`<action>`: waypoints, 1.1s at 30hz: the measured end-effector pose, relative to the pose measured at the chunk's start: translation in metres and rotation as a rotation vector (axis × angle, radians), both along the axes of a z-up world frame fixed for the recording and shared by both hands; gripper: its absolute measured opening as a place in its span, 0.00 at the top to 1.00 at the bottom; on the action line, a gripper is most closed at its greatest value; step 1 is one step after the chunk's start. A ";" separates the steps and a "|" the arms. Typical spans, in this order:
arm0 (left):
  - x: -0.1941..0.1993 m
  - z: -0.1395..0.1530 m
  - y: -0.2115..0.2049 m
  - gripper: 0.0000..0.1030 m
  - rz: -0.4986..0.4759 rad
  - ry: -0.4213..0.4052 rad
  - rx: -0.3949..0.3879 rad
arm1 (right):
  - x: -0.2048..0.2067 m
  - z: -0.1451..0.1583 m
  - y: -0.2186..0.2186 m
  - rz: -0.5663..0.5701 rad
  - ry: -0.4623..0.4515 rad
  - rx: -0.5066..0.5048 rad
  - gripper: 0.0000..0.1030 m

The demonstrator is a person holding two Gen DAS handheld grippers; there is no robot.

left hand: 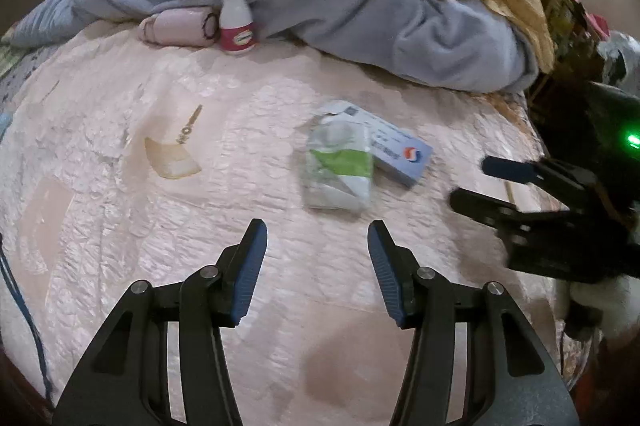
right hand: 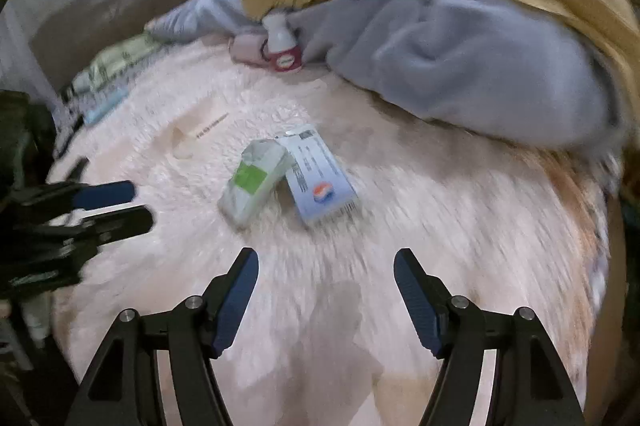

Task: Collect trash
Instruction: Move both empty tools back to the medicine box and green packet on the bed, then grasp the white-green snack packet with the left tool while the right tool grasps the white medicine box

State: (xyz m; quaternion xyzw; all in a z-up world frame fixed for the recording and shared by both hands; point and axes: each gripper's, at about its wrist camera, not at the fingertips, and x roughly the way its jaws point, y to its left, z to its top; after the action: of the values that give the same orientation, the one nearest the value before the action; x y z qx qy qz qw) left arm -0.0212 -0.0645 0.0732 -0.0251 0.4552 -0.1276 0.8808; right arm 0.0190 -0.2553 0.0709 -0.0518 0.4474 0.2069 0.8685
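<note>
In the left wrist view the left gripper [left hand: 317, 232] has its fingers spread and holds nothing; the right gripper [right hand: 326, 260] is also spread and empty. The green-white packet [left hand: 340, 163] lies in the frame centre on the pink bedspread [left hand: 160, 226], touching the blue-white box [left hand: 400, 153]. A small bottle [left hand: 236, 19] stands at the upper left, against the grey blanket [left hand: 420, 37].

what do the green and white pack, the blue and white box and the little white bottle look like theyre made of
Green and white pack: likely thin glossy plastic film, since it looks crumpled and shiny.
Blue and white box: probably printed cardboard, with flat faces, sharp edges and a torn-looking end flap.
White bottle: seemingly smooth rigid plastic, opaque, with a red paper or film label; motion blur leaves the finish uncertain.
</note>
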 end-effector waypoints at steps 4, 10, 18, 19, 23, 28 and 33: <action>0.011 -0.007 0.007 0.51 0.011 0.018 -0.026 | 0.035 -0.020 0.022 0.041 0.014 -0.080 0.34; 0.022 -0.014 0.004 0.51 0.004 0.027 -0.030 | 0.060 -0.039 0.028 0.013 0.050 -0.085 0.48; 0.024 -0.021 -0.006 0.51 -0.005 0.028 -0.057 | -0.002 -0.024 -0.021 -0.098 0.116 -0.025 0.48; 0.024 -0.021 -0.008 0.51 -0.008 0.026 -0.059 | -0.014 -0.025 -0.030 -0.117 0.137 -0.008 0.48; 0.025 -0.020 -0.013 0.50 -0.018 0.021 -0.060 | -0.053 -0.023 -0.048 -0.137 0.156 0.029 0.48; 0.037 -0.028 -0.019 0.41 -0.046 0.049 -0.097 | -0.050 -0.014 -0.040 -0.120 0.116 0.011 0.35; 0.046 -0.038 -0.032 0.41 -0.101 0.044 -0.049 | -0.033 -0.022 -0.021 -0.067 0.094 -0.057 0.34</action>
State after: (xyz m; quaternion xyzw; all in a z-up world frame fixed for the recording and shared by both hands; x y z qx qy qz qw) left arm 0.0247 -0.0965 0.0349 -0.0263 0.4717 -0.1825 0.8623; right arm -0.0136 -0.2761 0.0493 -0.0515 0.4950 0.1670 0.8511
